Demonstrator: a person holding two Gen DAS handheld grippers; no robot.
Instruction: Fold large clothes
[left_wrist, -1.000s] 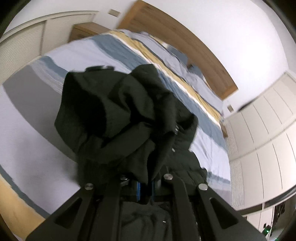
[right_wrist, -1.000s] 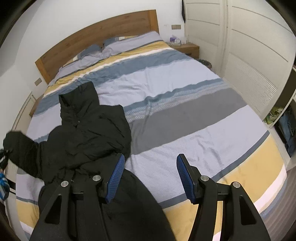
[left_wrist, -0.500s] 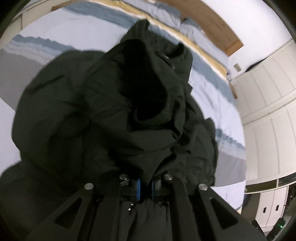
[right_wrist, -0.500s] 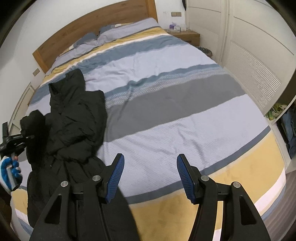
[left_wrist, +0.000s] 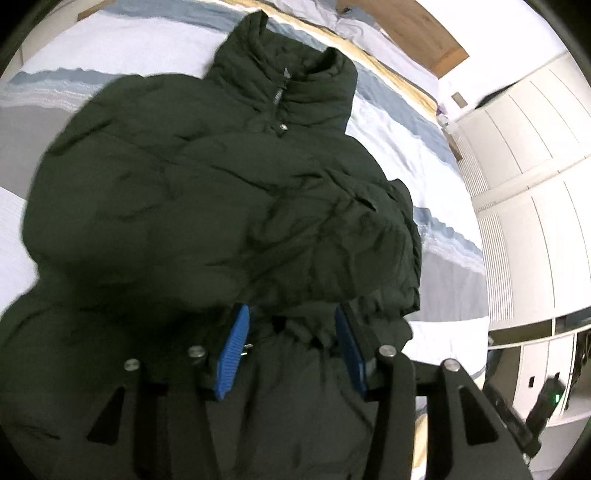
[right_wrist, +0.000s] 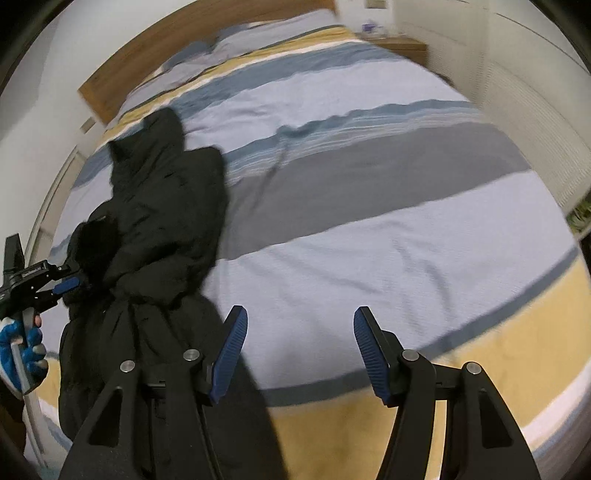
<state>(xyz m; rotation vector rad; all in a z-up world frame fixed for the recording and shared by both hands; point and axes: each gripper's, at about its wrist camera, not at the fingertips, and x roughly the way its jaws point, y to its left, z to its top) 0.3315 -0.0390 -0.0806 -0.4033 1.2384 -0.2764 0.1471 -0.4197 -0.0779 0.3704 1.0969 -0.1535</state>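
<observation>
Now my left gripper (left_wrist: 291, 350) is opening its jaws over the black puffer jacket (left_wrist: 221, 206), which lies on the left side of the striped bed (right_wrist: 369, 221) with its collar toward the far headboard; fabric bunches between the pads, no longer pinched, because the sleeve I carried across belongs folded on the chest. A second ago those jaws were clamped on that sleeve, lifted clear, while my right gripper (right_wrist: 299, 354) has stayed apart and empty, now lower by the near hem.
</observation>
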